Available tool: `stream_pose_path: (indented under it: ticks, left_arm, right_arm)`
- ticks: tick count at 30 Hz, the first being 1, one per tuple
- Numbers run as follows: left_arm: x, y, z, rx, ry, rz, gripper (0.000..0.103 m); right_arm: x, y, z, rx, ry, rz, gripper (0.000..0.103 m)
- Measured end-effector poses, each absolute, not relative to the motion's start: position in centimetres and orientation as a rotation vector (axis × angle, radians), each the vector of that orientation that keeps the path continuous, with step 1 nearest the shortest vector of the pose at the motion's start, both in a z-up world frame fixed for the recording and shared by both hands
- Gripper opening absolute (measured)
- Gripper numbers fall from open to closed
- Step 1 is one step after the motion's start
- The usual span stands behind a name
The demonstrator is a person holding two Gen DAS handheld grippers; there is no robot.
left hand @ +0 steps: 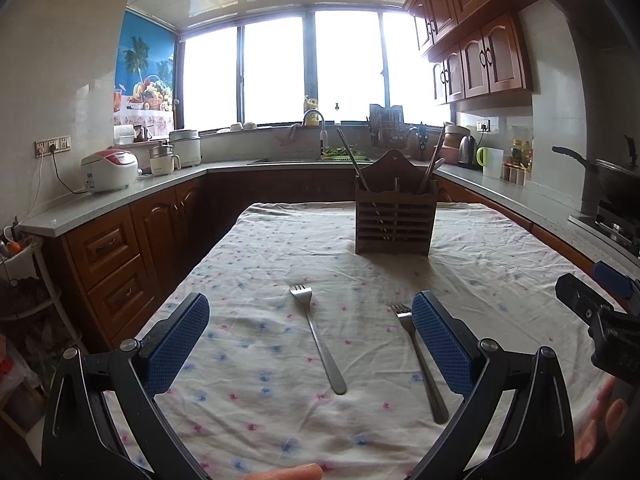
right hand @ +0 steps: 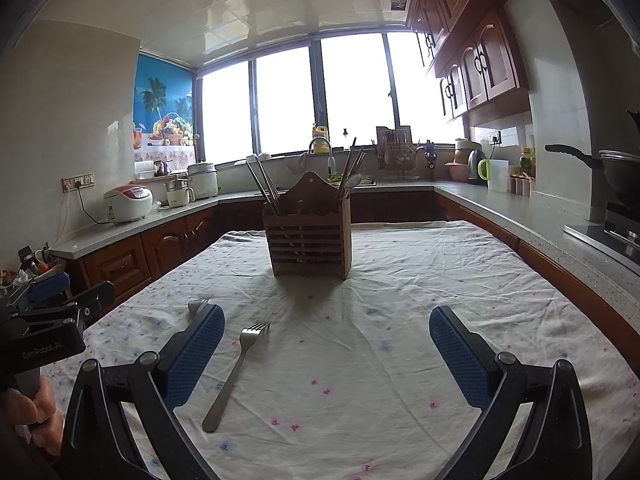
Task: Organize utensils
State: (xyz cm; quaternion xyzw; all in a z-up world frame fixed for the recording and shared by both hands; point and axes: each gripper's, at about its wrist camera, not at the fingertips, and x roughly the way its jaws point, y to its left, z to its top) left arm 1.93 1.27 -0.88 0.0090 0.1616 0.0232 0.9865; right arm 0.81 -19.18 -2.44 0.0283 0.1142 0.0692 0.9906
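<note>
Floral tablecloth (left hand: 280, 360) covers the table, lower half of frame. White-and-red rice cooker (left hand: 109, 170) on the left counter, plugged into a wall socket; small kettle-style pot (left hand: 163, 159) and steel cooker (left hand: 185, 146) just right of it. Beach-and-fruit poster (left hand: 146, 68) upper left. Faucet (left hand: 314, 118) at centre under the window. Dish rack (left hand: 386, 126) right of centre. Wok (left hand: 612, 176) far right. Brown wall cabinets (left hand: 476, 36) upper right.
</note>
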Motion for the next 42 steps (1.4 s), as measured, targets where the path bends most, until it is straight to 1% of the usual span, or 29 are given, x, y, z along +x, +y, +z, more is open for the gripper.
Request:
stream_pose_path:
  ticks: [42]
  left_arm:
    - [1.58,0.96,-0.85,0.039,0.317,0.050,0.103]
  right_arm:
    - [0.54,-19.12,-1.95,0.059,0.215,0.145,0.103]
